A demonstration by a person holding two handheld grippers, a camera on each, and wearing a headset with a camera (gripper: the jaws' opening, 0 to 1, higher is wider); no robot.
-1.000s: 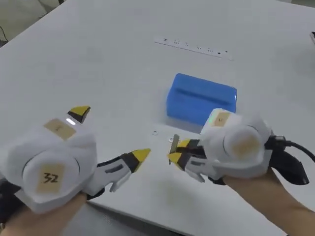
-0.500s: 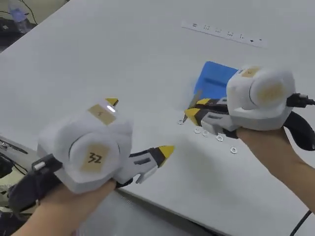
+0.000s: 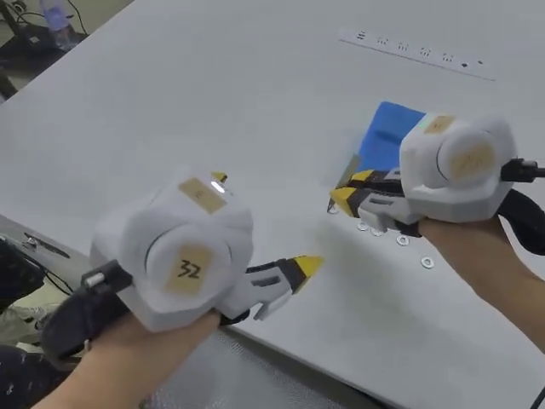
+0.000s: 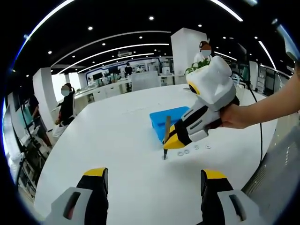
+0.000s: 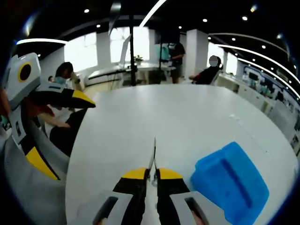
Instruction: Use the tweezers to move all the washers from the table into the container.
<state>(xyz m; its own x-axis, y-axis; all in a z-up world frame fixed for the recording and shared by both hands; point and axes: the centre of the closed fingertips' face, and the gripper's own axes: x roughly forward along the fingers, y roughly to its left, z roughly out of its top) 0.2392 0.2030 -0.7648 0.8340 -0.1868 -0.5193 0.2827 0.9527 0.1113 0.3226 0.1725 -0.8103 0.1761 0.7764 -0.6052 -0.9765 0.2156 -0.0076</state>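
- My right gripper (image 3: 345, 198) is clenched on the tweezers (image 5: 153, 157), whose tips point down close to the table (image 3: 213, 85).
- My left gripper (image 3: 264, 221) hangs released at 8 o'clock of the right one — jaws wide apart, nothing between them.
- The washers (image 3: 402, 241) lie flat in a loose row on the table, near the blue container (image 3: 387, 128), at its 6 o'clock.
- Handling, my guess — tiny, light, hard, slick; they'll likely skate or flick off. Best to pinch across the ring, one tip through the hole.
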